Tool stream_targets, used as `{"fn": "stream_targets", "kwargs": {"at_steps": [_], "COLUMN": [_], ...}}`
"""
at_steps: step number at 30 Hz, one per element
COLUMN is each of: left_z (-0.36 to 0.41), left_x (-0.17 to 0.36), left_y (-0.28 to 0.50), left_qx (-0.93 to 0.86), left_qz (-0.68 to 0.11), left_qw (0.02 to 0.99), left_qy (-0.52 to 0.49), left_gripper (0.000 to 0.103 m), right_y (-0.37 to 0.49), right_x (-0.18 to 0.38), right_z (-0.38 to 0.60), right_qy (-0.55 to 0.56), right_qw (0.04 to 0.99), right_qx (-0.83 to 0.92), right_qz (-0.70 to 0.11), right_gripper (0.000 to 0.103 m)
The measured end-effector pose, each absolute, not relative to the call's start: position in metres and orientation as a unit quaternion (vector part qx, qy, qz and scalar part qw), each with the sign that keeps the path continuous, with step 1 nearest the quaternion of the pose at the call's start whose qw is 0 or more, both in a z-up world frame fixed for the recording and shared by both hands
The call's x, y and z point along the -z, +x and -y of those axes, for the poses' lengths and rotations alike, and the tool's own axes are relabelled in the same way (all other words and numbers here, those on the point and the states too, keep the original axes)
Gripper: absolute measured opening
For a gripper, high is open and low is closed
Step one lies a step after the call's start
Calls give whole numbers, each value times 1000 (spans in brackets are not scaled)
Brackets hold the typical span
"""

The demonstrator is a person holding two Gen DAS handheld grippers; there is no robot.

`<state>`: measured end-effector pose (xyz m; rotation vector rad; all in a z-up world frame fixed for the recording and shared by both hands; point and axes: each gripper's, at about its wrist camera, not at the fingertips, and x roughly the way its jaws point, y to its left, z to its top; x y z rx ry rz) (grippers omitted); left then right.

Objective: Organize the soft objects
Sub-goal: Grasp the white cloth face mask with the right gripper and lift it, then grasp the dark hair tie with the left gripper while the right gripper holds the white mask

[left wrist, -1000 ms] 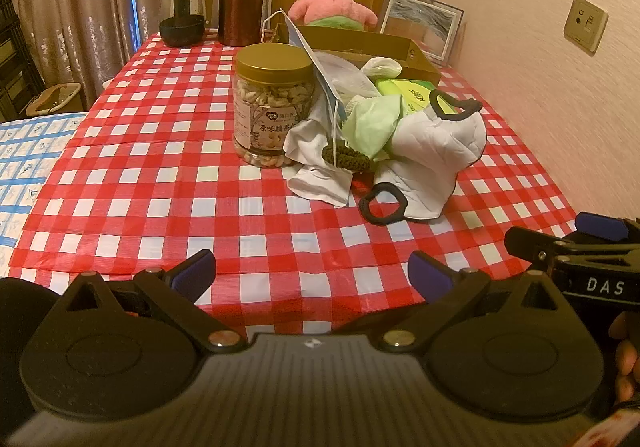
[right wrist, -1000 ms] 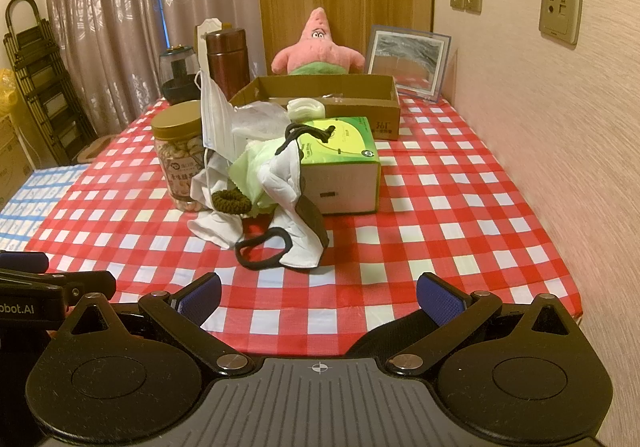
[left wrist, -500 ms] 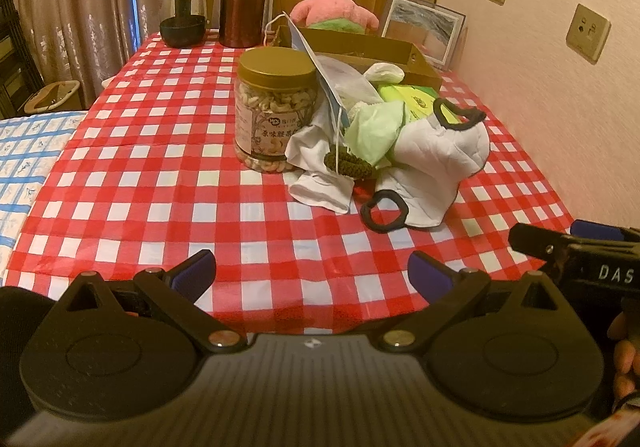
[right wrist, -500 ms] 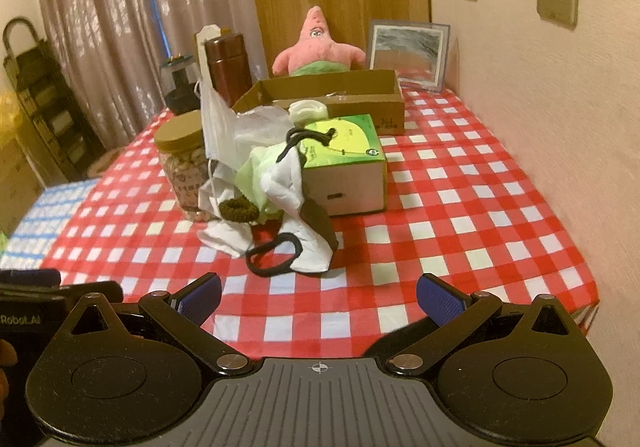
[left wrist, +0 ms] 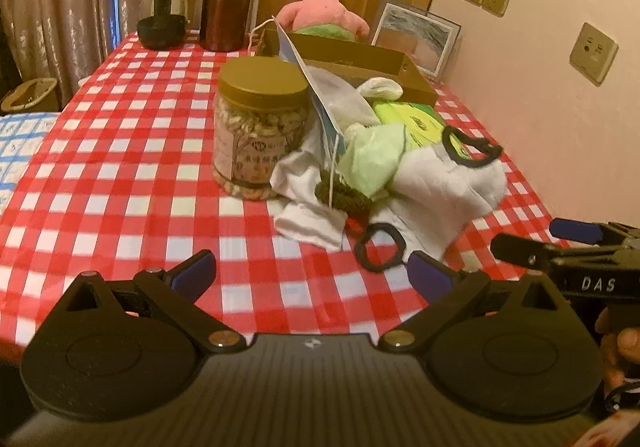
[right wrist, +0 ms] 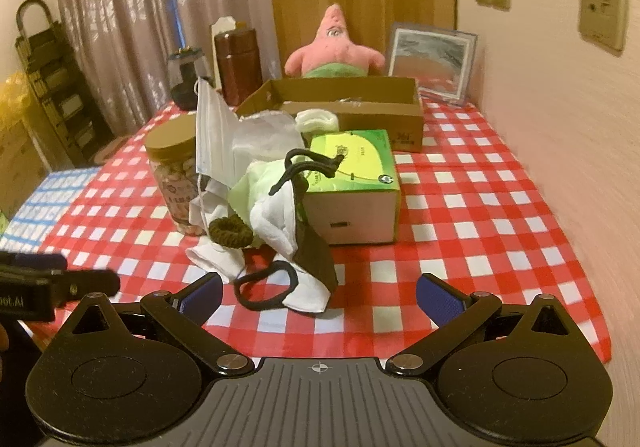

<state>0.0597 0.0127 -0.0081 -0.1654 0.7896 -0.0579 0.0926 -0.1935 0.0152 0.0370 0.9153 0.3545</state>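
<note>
- Checked cloth (left wrist: 120, 151) over a table against a pink wall; curtains behind; star plush (right wrist: 335, 54) and picture frame (right wrist: 432, 61) at the far end.
- Soft pile (right wrist: 264, 203) mid-table, near the front edge: white cloths, pale green mask, blue-white mask (right wrist: 210, 139) standing on edge, dark scrunchie (right wrist: 231, 233), black loops (right wrist: 266, 289). Wedged between nut jar (left wrist: 260, 135) and tissue box (right wrist: 352, 183), leaning on both; probably propped that way, so likely to slump once a piece is pulled.
- Open carton (right wrist: 340, 105) just behind the pile, mostly empty; likely the destination, a guess only.
- Left gripper (left wrist: 312, 271) low over the front edge, jaws spread wide, nothing between them. Aimed at the near loop and white cloth; looks like an approach, no contact.
- Right gripper (right wrist: 320, 295) likewise spread wide and empty, lined up on the pile's near side.
- Left view only: jar label and full jar front, glass pot (left wrist: 164, 17) and brown canister (left wrist: 226, 9) at the far corner, right gripper from the side with fingers of a hand under it.
- Right view only: tissue box side and top, carton's inner depth, dark underside of the white cloth, folding rack by the curtain; jar half hidden behind the mask.
- Sorting judged not yet begun.
</note>
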Motion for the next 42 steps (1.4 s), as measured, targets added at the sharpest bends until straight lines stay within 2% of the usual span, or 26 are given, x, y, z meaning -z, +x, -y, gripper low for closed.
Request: {"fn": "stream_targets", "kwargs": {"at_steps": [4, 7, 11, 17, 23, 25, 28, 38, 42], "left_z": [-16, -16, -19, -25, -24, -23, -20, -7, 3], "left_x": [16, 24, 34, 49, 56, 55, 52, 50, 48], "left_y": [80, 92, 104, 117, 125, 127, 128, 134, 136], "left_qx": [33, 36, 38, 34, 49, 56, 64, 93, 109], "left_qz": [-384, -390, -396, -413, -422, -420, -416, -401, -387], "left_qw": [920, 918, 915, 906, 901, 901, 903, 909, 915], "left_qy": [-73, -66, -68, -82, -90, -92, -88, -68, -45], "left_gripper": [101, 101, 101, 100, 98, 98, 97, 89, 76], "right_y": [108, 119, 132, 145, 152, 153, 153, 150, 150], "right_x": [-1, 7, 18, 34, 43, 45, 44, 20, 6], "right_z": [188, 183, 174, 160, 155, 154, 155, 168, 175], "right_qy": [5, -1, -15, -47, -60, -63, -61, -67, -70], "right_qw": [875, 874, 874, 875, 872, 871, 873, 888, 897], "right_qx": [-183, -192, -202, -219, -232, -233, -228, -208, -194], "right_qz": [-448, -446, -441, -429, -427, -427, -426, -405, -391], "right_gripper": [101, 91, 84, 64, 34, 15, 7, 4, 4]}}
